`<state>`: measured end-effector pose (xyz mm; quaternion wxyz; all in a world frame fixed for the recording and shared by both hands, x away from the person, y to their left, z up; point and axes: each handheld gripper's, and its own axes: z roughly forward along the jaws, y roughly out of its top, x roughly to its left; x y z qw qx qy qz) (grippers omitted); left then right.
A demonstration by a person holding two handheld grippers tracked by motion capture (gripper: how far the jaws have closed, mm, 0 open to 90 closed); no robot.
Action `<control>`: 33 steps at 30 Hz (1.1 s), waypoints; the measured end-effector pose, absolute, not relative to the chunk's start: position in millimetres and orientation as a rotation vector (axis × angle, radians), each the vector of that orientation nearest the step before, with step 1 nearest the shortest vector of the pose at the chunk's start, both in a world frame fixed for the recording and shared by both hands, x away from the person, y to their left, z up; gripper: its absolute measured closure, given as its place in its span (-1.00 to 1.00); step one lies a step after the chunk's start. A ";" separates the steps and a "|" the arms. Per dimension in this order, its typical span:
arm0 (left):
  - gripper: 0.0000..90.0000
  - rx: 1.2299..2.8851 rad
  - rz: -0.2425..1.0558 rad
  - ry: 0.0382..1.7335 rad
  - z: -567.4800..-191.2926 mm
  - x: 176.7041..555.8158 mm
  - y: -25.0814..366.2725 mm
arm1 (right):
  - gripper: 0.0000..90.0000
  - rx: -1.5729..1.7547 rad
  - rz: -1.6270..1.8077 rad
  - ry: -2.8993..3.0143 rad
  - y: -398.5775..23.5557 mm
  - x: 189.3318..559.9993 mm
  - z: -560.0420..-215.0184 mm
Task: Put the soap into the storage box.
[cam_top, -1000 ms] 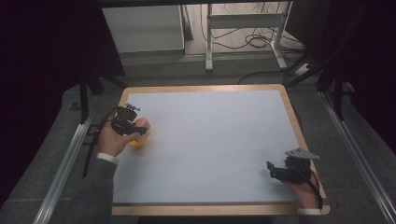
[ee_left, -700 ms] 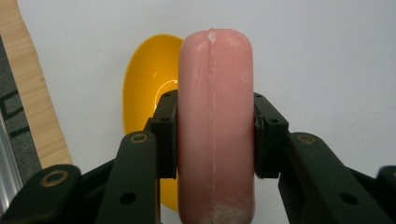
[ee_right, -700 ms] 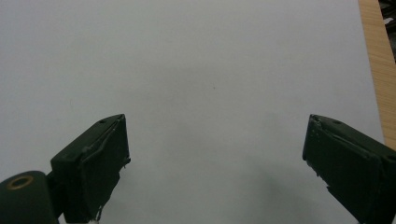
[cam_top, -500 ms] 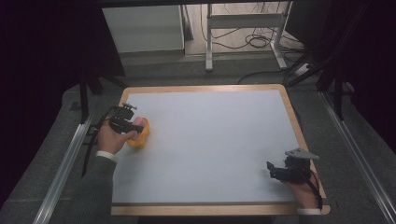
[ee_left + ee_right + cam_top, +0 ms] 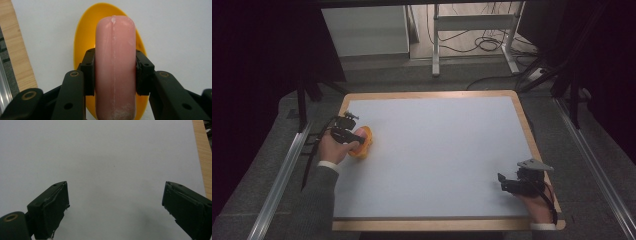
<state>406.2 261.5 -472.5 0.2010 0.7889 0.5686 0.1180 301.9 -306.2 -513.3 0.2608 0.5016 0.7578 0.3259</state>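
Over the yellow bowl (image 5: 82,50), near the left edge of the white table (image 5: 437,150): one pink sausage-shaped piece (image 5: 115,65), smooth, with a pale seam down its length. It is clamped across its middle between the pads of the left gripper (image 5: 115,72), a hold that keeps it level and lined up with the bowl directly beneath; whether it already touches the bowl cannot be told. In the high view the left gripper (image 5: 348,134) and the bowl (image 5: 363,145) sit together.

Well apart from the bowl, at the table's opposite near corner: the right gripper (image 5: 513,184), jaws spread wide with nothing between them, over bare white surface. Judged parked clear, so as not to crowd the placing.
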 end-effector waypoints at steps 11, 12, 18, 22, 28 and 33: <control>0.29 2.179 0.336 1.576 -472.9 405.5 262.1 | -0.85 1.355 0.881 2.052 -305.6 301.9 -513.4; 0.24 2.179 0.336 1.573 -471.9 405.3 262.1 | -0.85 1.355 0.882 2.053 -305.6 301.8 -513.3; -0.18 2.140 0.369 1.560 -465.5 402.2 261.9 | -0.85 1.356 0.882 2.052 -305.9 301.7 -513.1; -0.31 2.101 0.380 1.539 -459.2 398.1 262.8 | -0.85 1.355 0.879 2.051 -305.6 301.9 -513.5; -0.36 2.067 0.369 1.461 -451.2 388.7 260.8 | -0.85 1.352 0.879 2.054 -304.8 301.7 -513.4; -0.34 2.042 0.389 1.355 -442.8 376.4 255.8 | -0.85 1.356 0.878 2.050 -305.3 302.5 -514.0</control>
